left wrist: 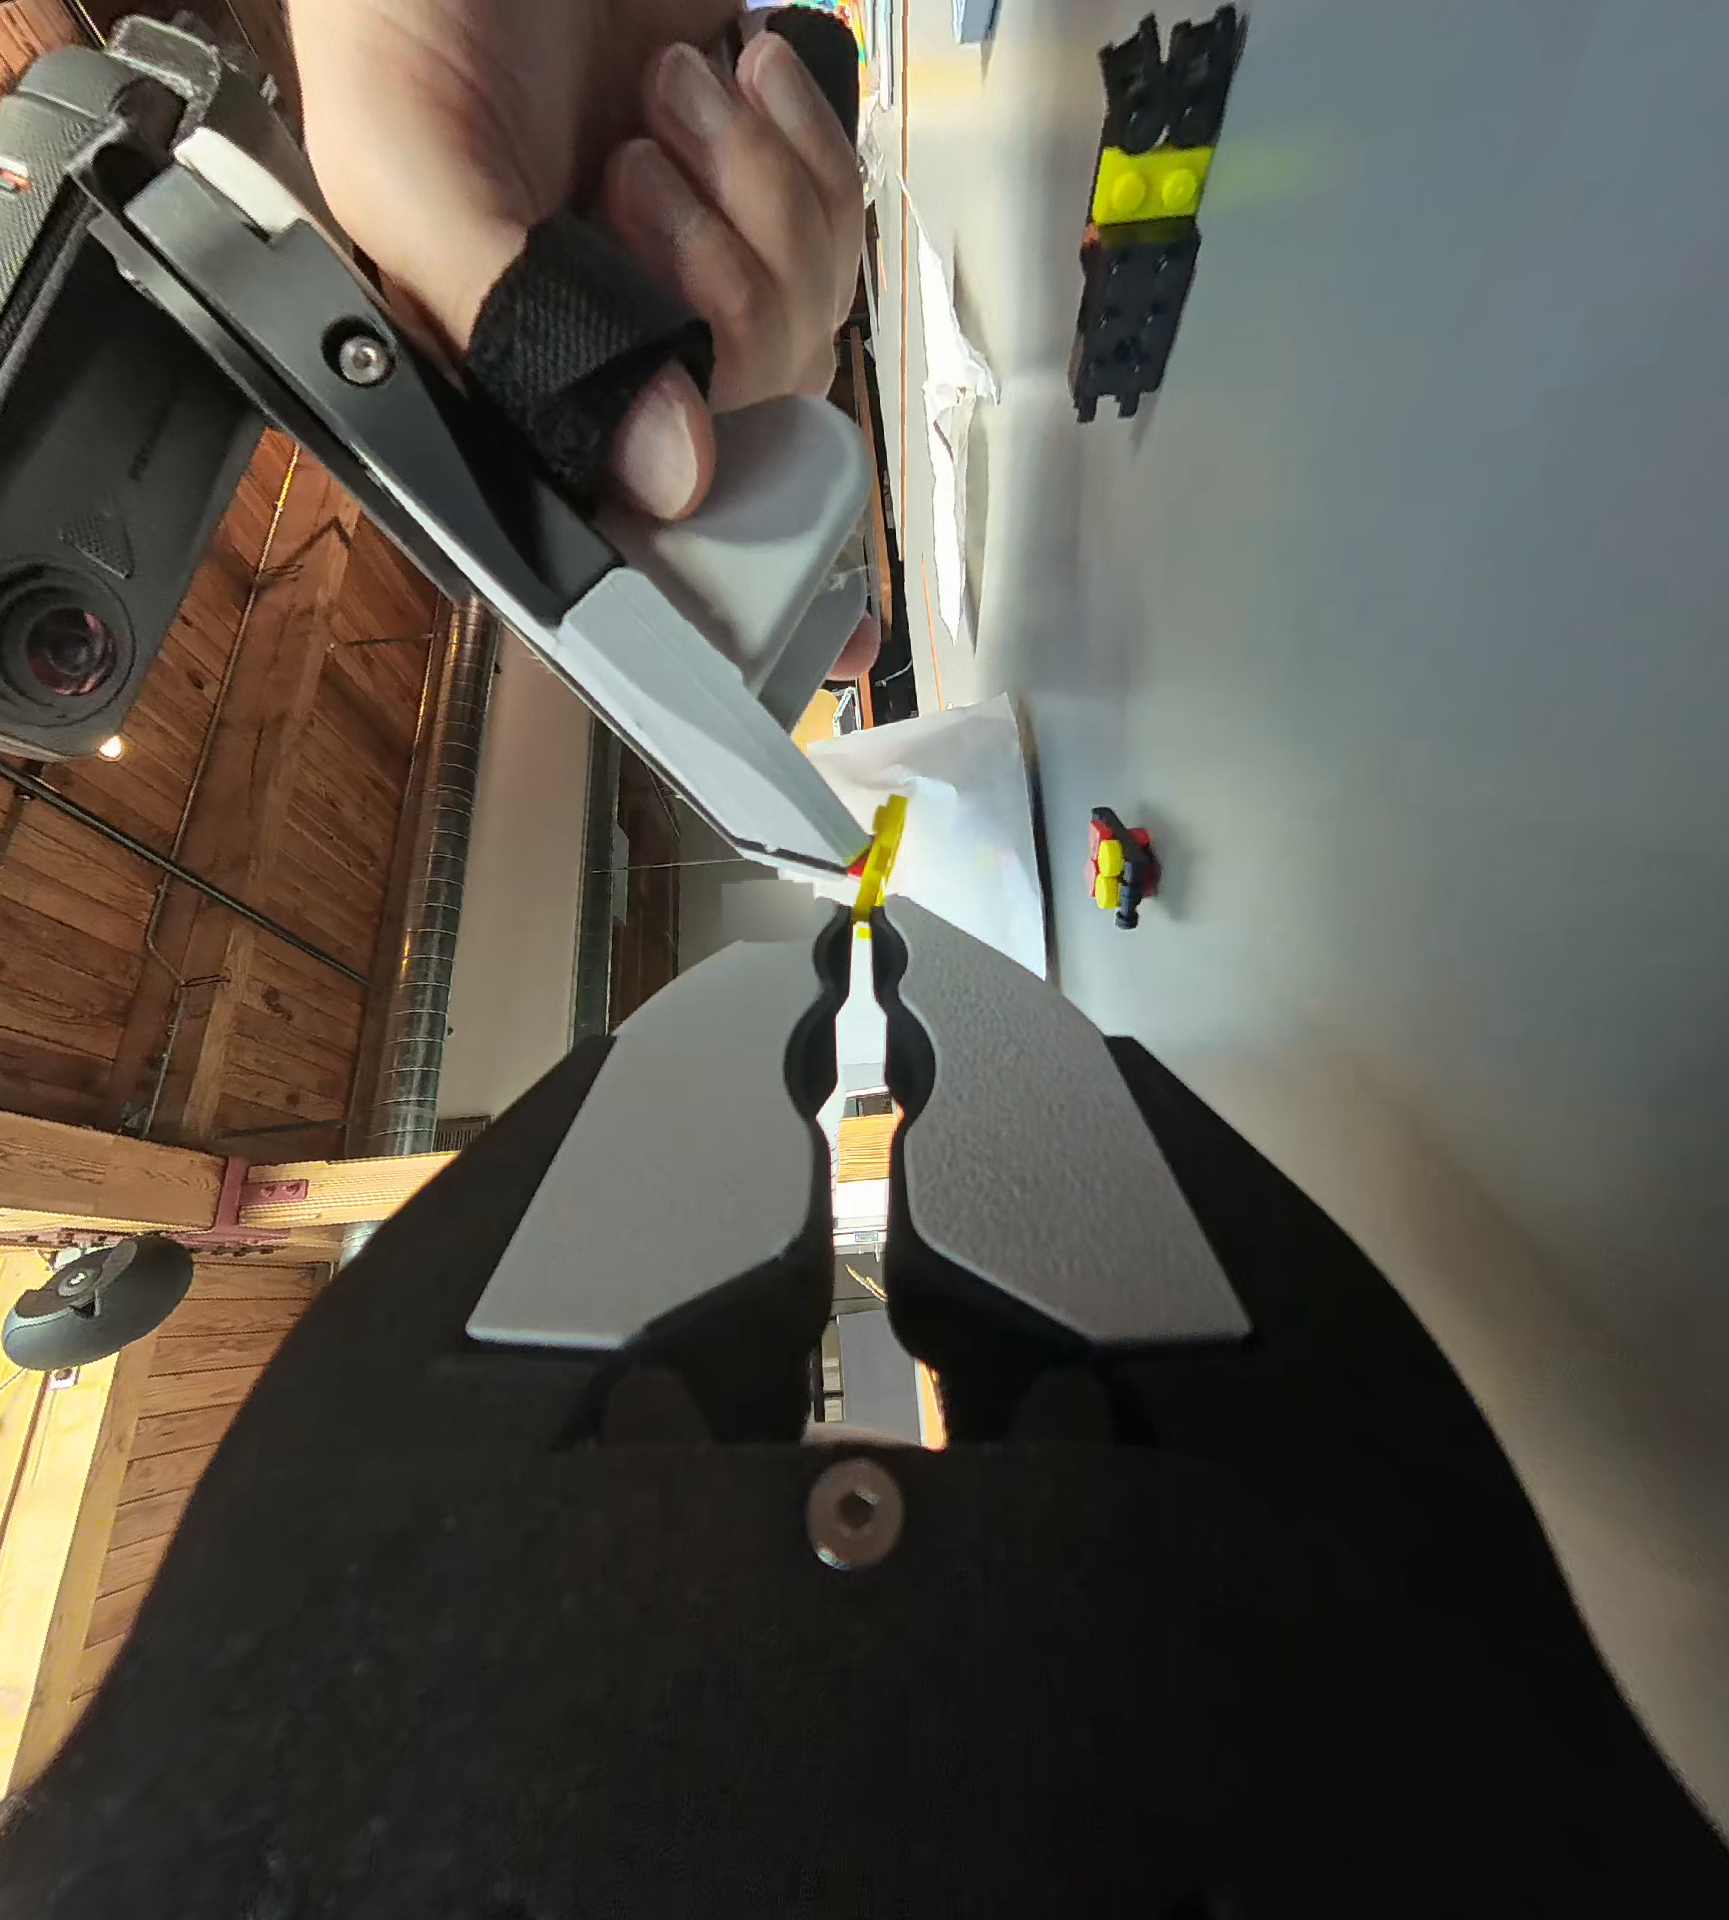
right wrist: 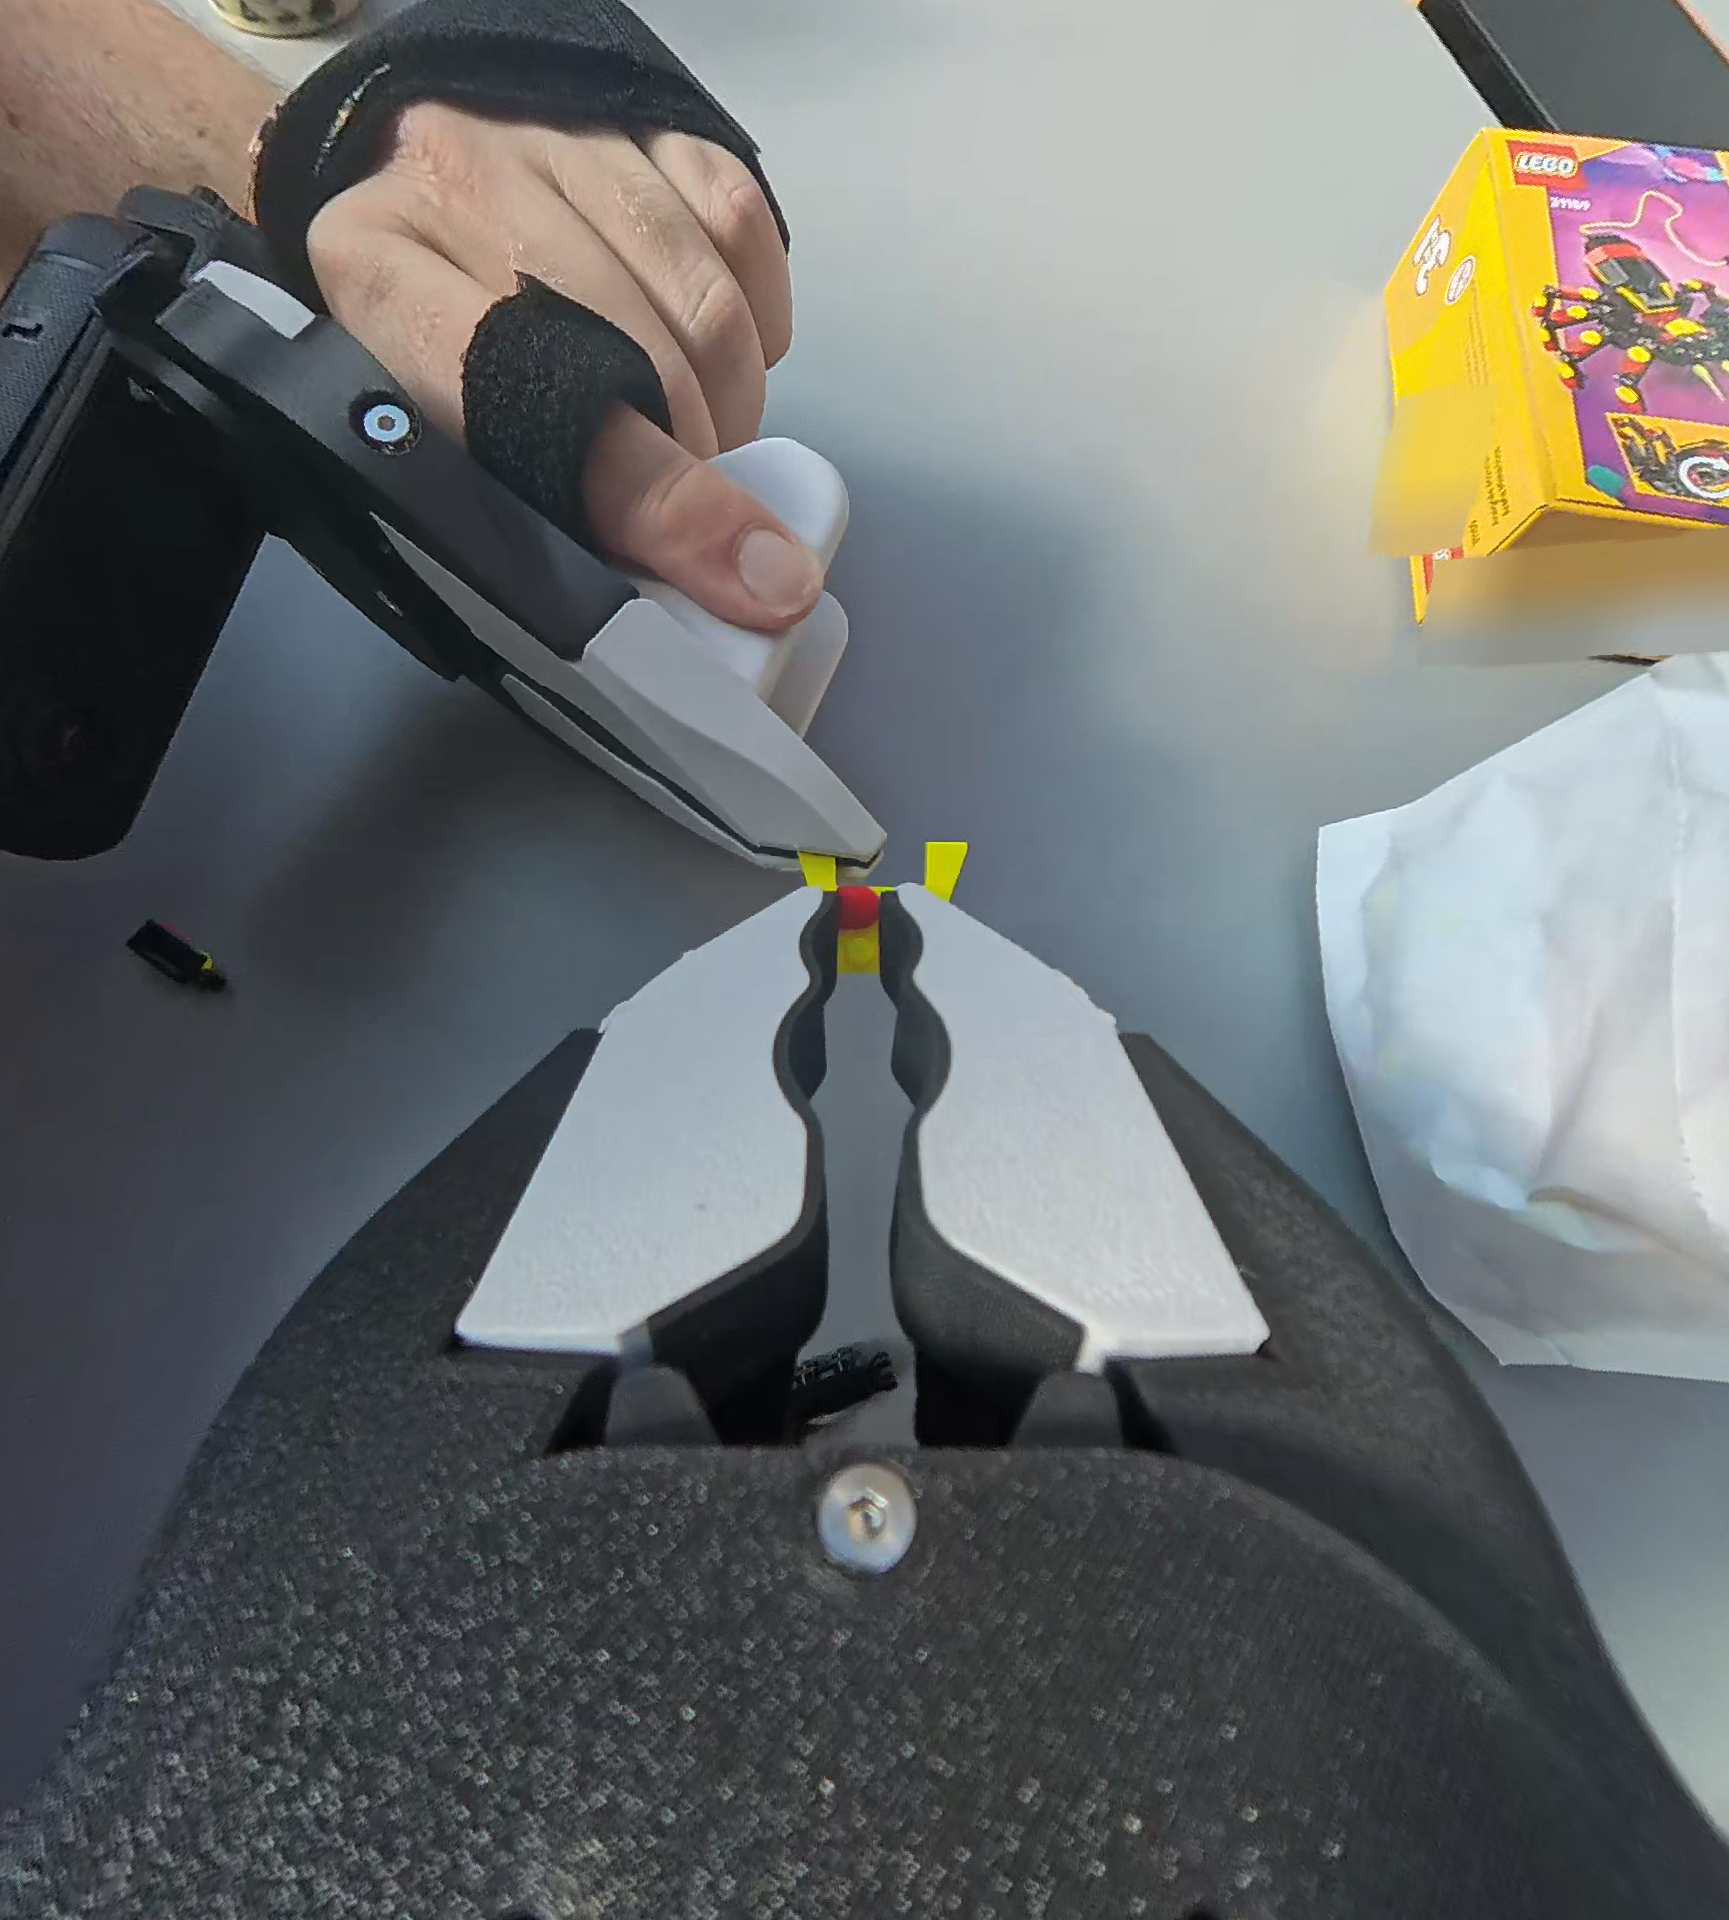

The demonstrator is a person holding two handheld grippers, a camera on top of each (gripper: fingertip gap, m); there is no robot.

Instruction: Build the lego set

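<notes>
A small yellow piece with a red stud (right wrist: pixel 858 928) is held in the air between both grippers, above the grey table (right wrist: pixel 1099 520). My right gripper (right wrist: pixel 860 902) is shut on its yellow-and-red middle. The left gripper's fingertips (right wrist: pixel 834 844) come in from the upper left and pinch one of its yellow wings. In the left wrist view my left gripper (left wrist: pixel 865 916) is shut on the yellow piece (left wrist: pixel 881 857), and the right gripper's fingertips (left wrist: pixel 818 844) meet it from the upper left.
A black and yellow sub-assembly (left wrist: pixel 1146 208) and a small red, yellow and black one (left wrist: pixel 1120 862) lie on the table. A yellow set box (right wrist: pixel 1608 353) and a white paper bag (right wrist: pixel 1587 1018) sit at right. A small black piece (right wrist: pixel 176 954) lies at left. My left and right fingertips are right by each other.
</notes>
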